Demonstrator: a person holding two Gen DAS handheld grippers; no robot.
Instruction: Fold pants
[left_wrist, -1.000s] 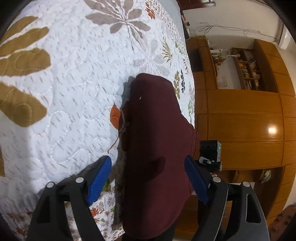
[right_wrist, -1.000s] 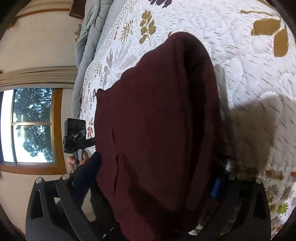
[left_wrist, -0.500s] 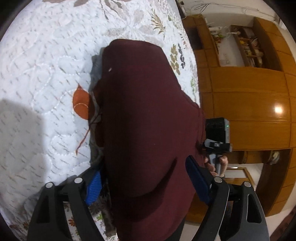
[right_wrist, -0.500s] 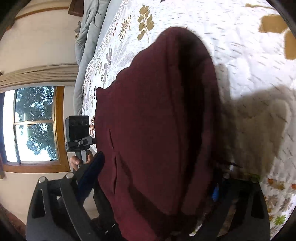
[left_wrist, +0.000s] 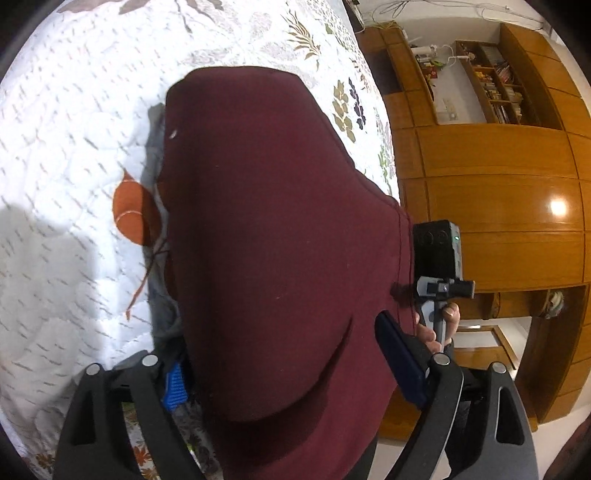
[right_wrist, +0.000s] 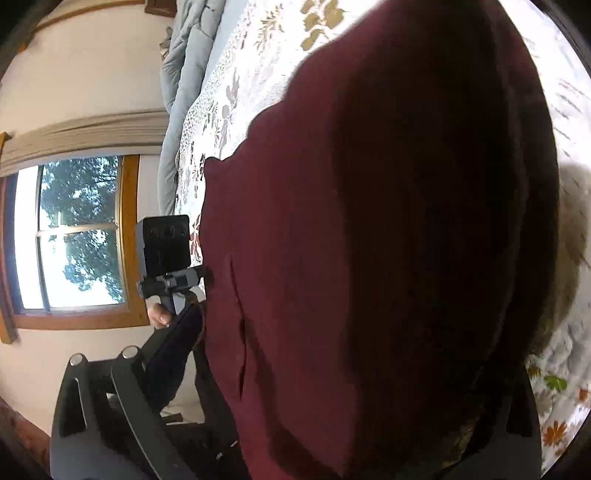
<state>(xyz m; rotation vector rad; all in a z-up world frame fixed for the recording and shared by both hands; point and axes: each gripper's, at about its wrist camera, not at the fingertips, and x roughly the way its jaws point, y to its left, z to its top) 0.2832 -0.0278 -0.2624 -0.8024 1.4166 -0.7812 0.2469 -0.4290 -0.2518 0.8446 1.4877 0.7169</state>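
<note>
Nearest in the left wrist view, the left tool (left_wrist: 291, 373) stands spread wide, its jaws having just been opening; the maroon pants (left_wrist: 273, 229) lie between its blue pads (left_wrist: 174, 384) with cloth draped over the gap, and the right-hand pad stands clear of the fabric. In the right wrist view the right tool (right_wrist: 332, 369) is mostly buried under the same pants (right_wrist: 388, 221); one dark finger (right_wrist: 173, 354) shows at the left, the other is hidden, so I cannot tell how its jaws stand. The folded pants lie on the bed's white floral quilt (left_wrist: 74, 147), near its edge. Farther off stand a wooden cabinet (left_wrist: 498, 206) and a window (right_wrist: 77, 236).
</note>
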